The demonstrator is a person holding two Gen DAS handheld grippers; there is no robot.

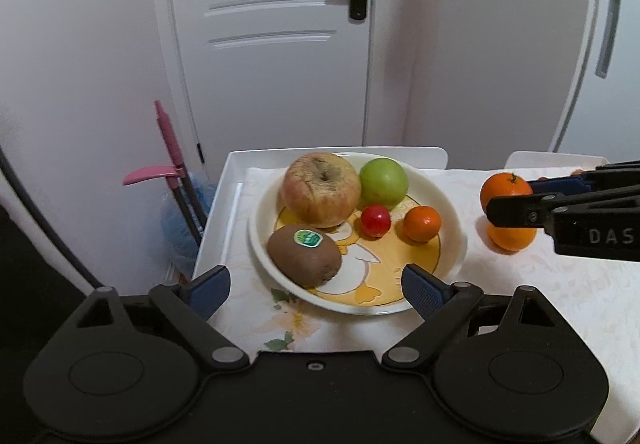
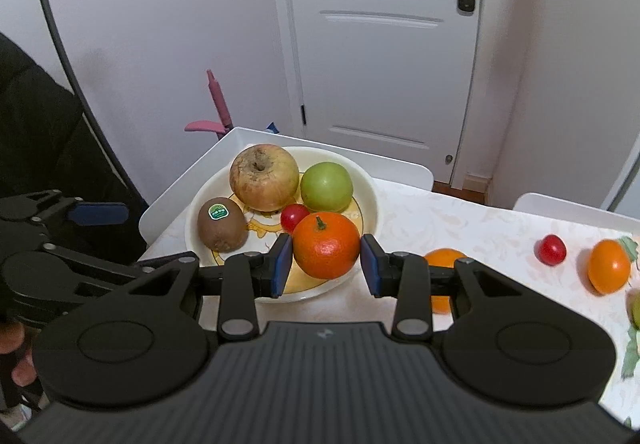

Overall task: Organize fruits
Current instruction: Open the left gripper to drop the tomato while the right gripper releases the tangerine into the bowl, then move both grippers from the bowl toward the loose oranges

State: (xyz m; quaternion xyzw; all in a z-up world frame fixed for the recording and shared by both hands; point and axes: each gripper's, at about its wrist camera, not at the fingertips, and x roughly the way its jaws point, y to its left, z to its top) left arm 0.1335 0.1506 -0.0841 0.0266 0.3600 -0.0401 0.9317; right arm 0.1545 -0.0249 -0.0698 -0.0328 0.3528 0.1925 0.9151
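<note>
The right gripper [image 2: 326, 265] is closed narrow on a tangerine [image 2: 326, 244]: both blue pads [image 2: 283, 262] meet its sides, stem upward. In the left view this tangerine sits just right of the plate [image 1: 456, 232], with a black finger crossing its lower half. An orange [image 1: 513, 240] lies on the table [image 1: 520, 304] directly below; its top is hidden by that finger, and in the right view the right finger covers its middle. The left gripper [image 1: 316, 284] stands wide open at the plate's near rim, gripping nothing; from the right view only one of its pads shows. The plate holds an apple [image 1: 320, 190] at far left, a green apple [image 1: 384, 181] to its right, a kiwi [image 1: 304, 256] at near left, a cherry tomato [image 1: 376, 220] and a small tangerine [image 1: 422, 223]. The small tangerine cannot be seen in the right view, where the gripped fruit blocks it. Farther right on the table lie a second tomato [image 2: 552, 249] and a second orange [image 2: 608, 266]. A greenish fruit [image 2: 636, 308] is cut off by the frame edge and cannot be identified.
</note>
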